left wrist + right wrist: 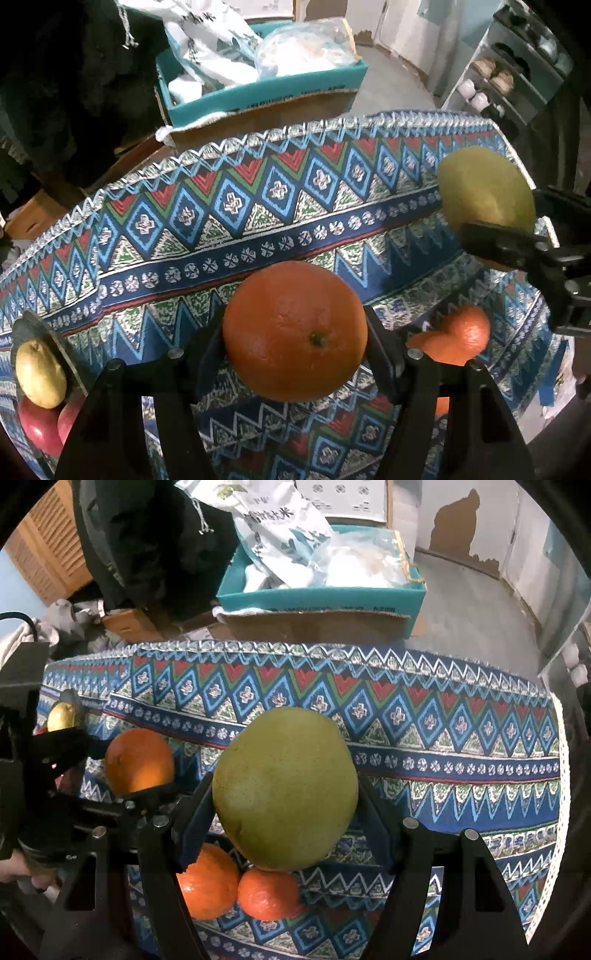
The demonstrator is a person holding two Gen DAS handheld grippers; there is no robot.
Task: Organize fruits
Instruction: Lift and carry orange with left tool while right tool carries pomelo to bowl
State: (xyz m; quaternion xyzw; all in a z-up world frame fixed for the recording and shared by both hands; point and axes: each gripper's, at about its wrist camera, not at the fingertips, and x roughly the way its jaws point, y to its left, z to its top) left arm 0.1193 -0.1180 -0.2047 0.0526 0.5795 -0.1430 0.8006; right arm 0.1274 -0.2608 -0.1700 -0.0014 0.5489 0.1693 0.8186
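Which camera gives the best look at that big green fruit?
The right wrist view: the green fruit fills the centre, clamped in the right gripper. The left wrist view shows it only at the right edge, partly covered by a finger, with the orange in the centre.

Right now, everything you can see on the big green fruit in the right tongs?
The green fruit is large, roundish and slightly pear-shaped, with dull yellow-green, finely speckled skin and no visible damage. The right tongs clamp it on both sides, holding it above the patterned tablecloth. Two oranges lie on the cloth below it. From the left wrist view it shows at.
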